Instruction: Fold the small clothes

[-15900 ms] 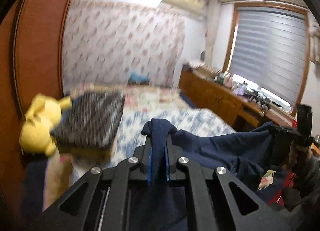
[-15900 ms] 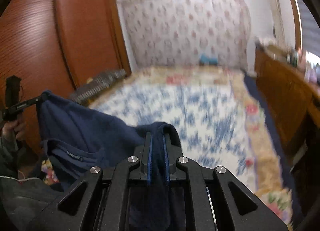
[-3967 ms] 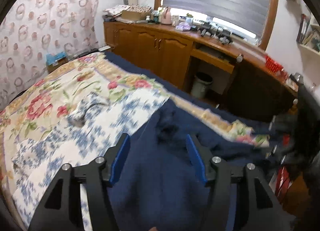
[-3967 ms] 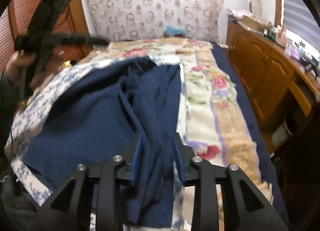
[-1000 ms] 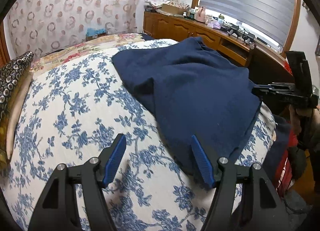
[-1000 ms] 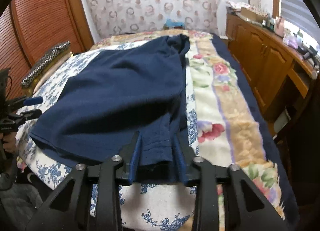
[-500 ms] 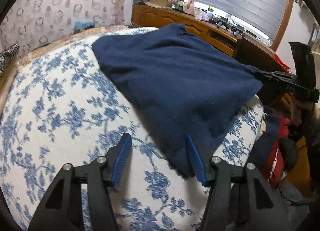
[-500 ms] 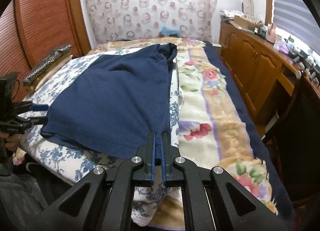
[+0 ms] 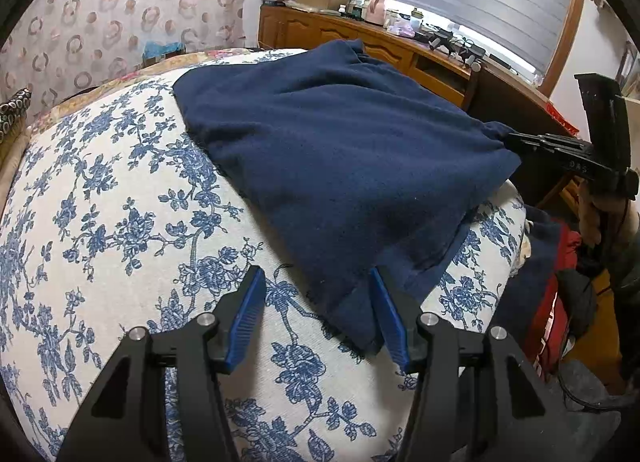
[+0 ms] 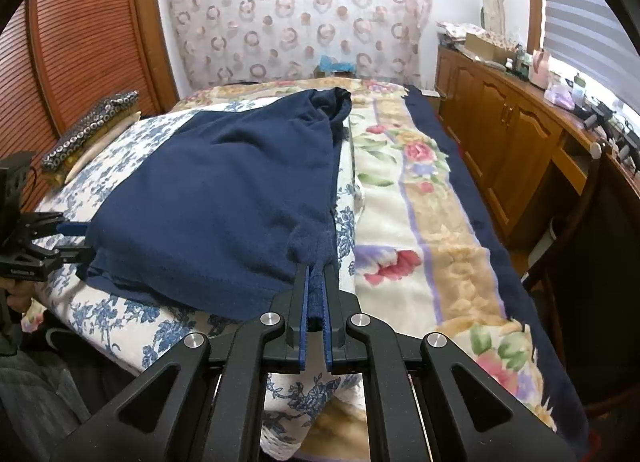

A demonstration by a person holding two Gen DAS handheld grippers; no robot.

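A dark navy garment (image 9: pixel 340 150) lies spread on the bed, over the blue-flowered white cover (image 9: pixel 120 222). It also shows in the right wrist view (image 10: pixel 224 198). My left gripper (image 9: pixel 316 282) is open, its jaws around the garment's near corner on the cover. It shows from the side in the right wrist view (image 10: pixel 80 240). My right gripper (image 10: pixel 316 278) is shut on the other near corner of the garment, at the bed's edge. It shows in the left wrist view (image 9: pixel 520 140), pinching that corner.
A flowered cream blanket (image 10: pixel 420 222) covers the bed's right side. A wooden sideboard (image 10: pixel 520 134) with clutter runs under the window. A patterned cushion (image 10: pixel 92 122) lies by the wooden wardrobe (image 10: pixel 80 42). Red items (image 9: pixel 560 302) lie on the floor.
My right gripper has shut on the garment's corner. My left gripper has moved in to the other corner, still open. The garment has been pulled flatter.
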